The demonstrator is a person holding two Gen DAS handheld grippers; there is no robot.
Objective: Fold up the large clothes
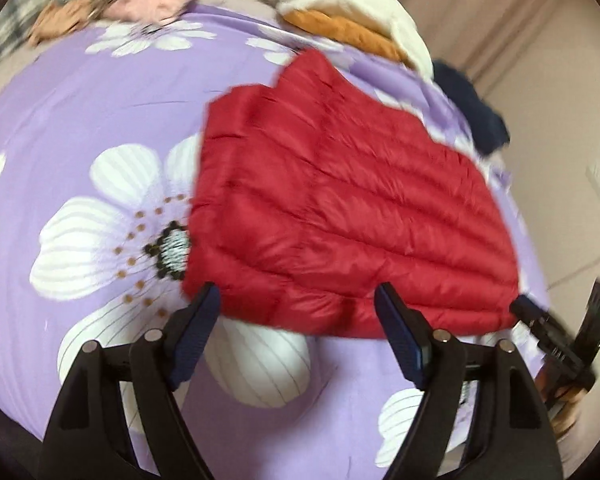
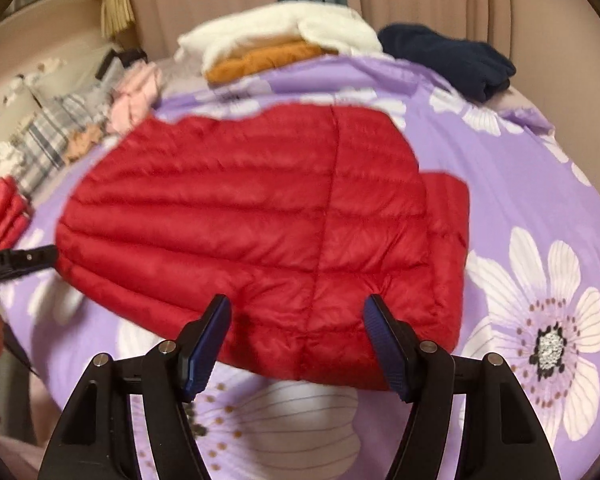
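The red puffer jacket [image 2: 252, 216] lies flat on the bed [image 2: 520, 168], just past both hand-held grippers [image 1: 298, 300] [image 2: 298, 312], each wide apart, holding nothing.

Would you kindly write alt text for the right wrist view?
A red puffy jacket lies folded on a purple flowered bedsheet, with the open right claw poised over its near edge. Folded clothes sit at the far side.

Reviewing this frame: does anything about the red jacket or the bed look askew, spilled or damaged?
Nothing looks damaged or spilled. The red jacket lies folded on the purple bedsheet, with one folded layer sticking out past its right edge, so the fold is uneven.
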